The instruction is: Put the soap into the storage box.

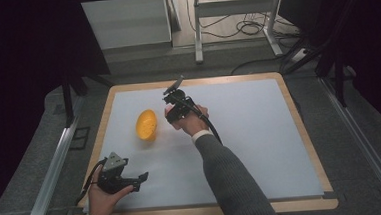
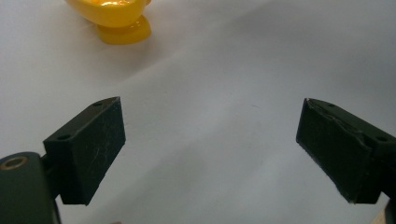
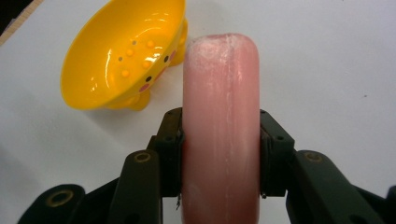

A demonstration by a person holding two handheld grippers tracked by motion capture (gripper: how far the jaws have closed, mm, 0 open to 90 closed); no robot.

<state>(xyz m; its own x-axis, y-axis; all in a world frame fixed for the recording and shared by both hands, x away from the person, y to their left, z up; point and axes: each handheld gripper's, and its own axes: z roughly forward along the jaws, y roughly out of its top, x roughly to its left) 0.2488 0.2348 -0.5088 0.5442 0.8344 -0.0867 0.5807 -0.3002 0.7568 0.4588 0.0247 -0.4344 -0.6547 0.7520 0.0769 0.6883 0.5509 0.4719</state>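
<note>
We squeeze a pink rounded bar of soap [image 3: 221,130] tight in our right gripper [image 3: 221,154], below the yellow plastic duck-face dish [image 3: 123,56] at upper left. Our left gripper [image 2: 210,149] is wide open, holding nothing.

A wood-edged table [image 1: 300,131] is carrying a pale grey-white mat [image 1: 260,133] that is covering nearly all of its top. A yellow duck-faced soap dish [image 1: 147,124] is sitting directly on the mat, left of centre, toward the far side.

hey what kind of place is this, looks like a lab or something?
Probably a lab recording station: a white-topped table hemmed by dark curtains, cables on the floor behind, and metal rails alongside.
</note>
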